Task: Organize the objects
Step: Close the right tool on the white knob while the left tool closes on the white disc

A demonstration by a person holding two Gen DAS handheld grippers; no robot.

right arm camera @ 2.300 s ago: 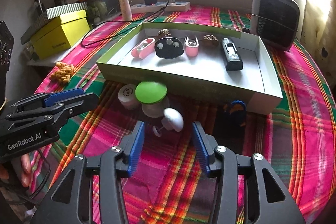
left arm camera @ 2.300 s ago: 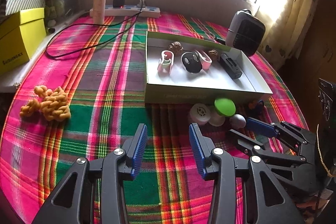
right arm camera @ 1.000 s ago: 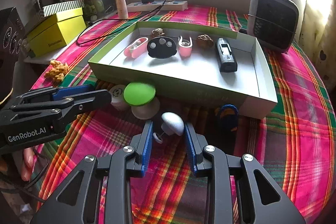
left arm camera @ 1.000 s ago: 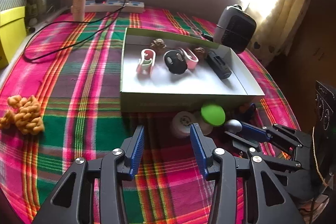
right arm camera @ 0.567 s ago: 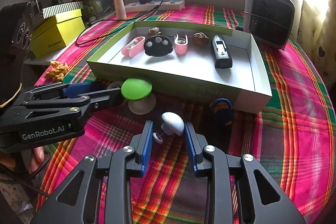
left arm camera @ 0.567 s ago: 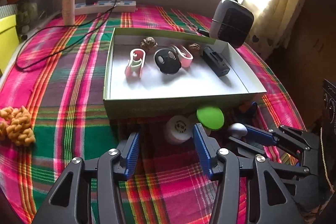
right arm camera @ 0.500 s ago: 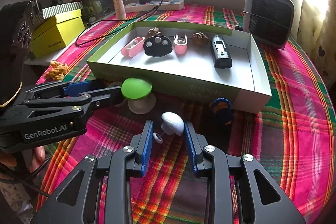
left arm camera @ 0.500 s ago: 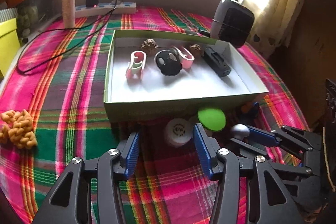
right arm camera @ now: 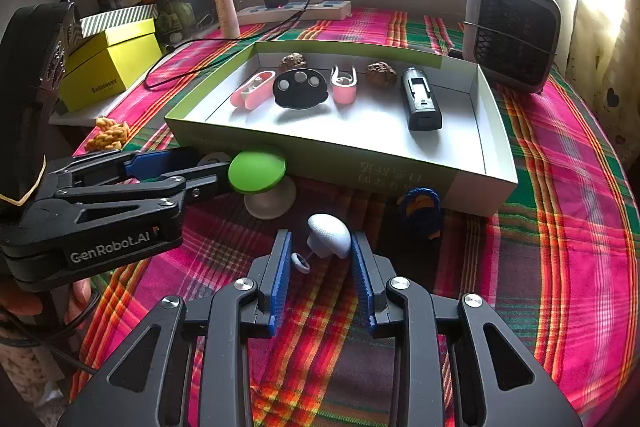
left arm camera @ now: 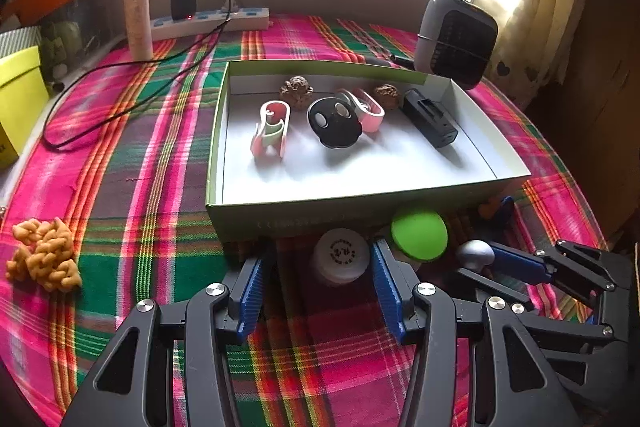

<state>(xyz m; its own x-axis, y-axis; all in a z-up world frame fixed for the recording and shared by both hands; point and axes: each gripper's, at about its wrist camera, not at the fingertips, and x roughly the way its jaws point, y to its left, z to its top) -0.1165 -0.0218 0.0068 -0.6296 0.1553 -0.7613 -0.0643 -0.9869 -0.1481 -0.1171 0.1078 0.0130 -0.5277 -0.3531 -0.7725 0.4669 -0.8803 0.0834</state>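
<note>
A shallow white box with green walls (left arm camera: 344, 207) (right arm camera: 492, 131) holds two pink clips, a black disc, two brown nuts and a black device. In front of it lie a white round cap (left arm camera: 340, 257), a green-topped mushroom toy (left arm camera: 419, 235) (right arm camera: 258, 169), a small white mushroom knob (right arm camera: 329, 235) (left arm camera: 476, 253) and a blue-orange knitted piece (right arm camera: 420, 211). My left gripper (left arm camera: 316, 279) is open, its jaws on either side of the white cap. My right gripper (right arm camera: 320, 259) is shut on the white mushroom knob.
A yellow knotted rope toy (left arm camera: 44, 261) lies at the left. A yellow box (right arm camera: 108, 63), a power strip with charger (left arm camera: 208, 21), a tube and a grey fan heater (right arm camera: 512, 35) stand along the back. A black cable (left arm camera: 120, 75) runs across the plaid cloth.
My left gripper moved forward until its open jaws flank the white cap. My right gripper closed on the white mushroom knob about a second ago and has held still since.
</note>
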